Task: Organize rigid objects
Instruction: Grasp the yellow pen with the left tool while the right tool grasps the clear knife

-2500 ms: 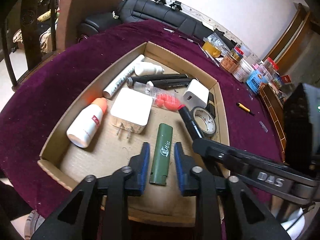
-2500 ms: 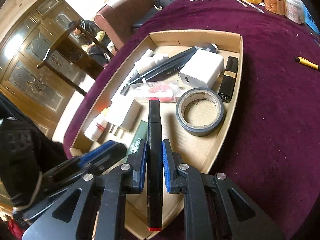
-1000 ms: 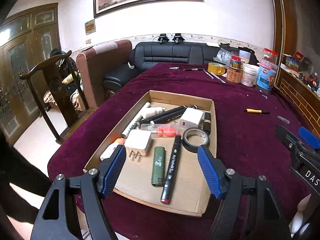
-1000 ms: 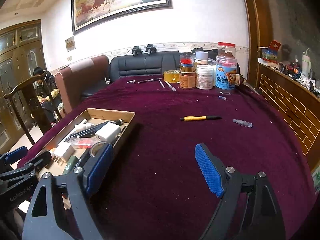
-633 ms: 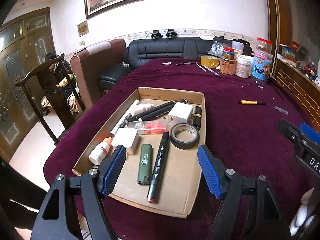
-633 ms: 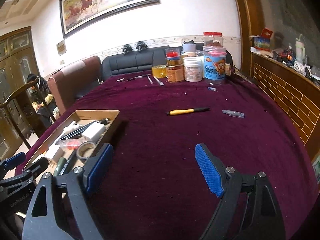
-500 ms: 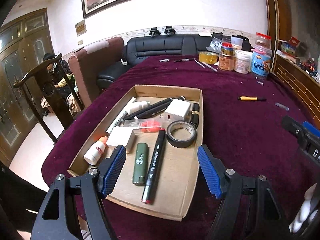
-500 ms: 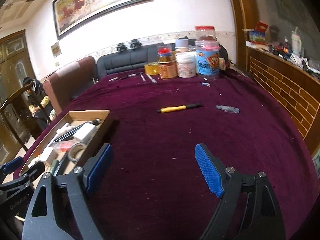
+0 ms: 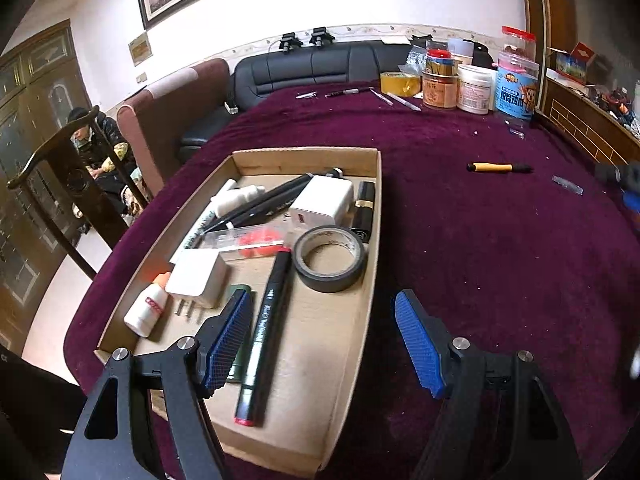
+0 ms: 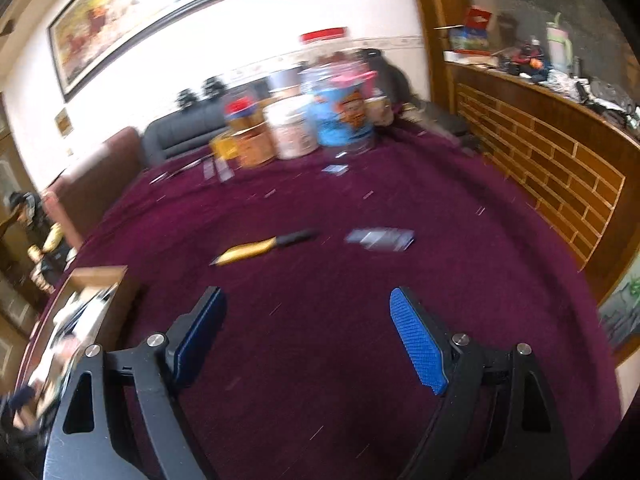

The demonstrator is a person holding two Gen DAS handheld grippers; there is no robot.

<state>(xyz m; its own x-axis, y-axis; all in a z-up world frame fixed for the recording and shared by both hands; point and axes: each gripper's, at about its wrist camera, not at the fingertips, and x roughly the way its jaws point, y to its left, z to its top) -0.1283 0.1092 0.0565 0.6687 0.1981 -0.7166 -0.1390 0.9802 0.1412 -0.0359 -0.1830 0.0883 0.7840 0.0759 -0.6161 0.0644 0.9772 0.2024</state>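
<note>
Both tools empty and spread wide, the right tool (image 10: 304,336) faces the yellow-handled pen (image 10: 262,249) at 12 o'clock on the tabletop (image 10: 360,280), seemingly next for the cardboard tray (image 9: 370,240) under the left tool (image 9: 322,340).

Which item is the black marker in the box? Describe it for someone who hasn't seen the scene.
Find the cardboard box on the maroon tablecloth. In its near half, just left of the roll of black tape, lies the black marker. It is the long black barrel with white lettering and a red end cap, unlike the shorter green lighter beside it.
</note>
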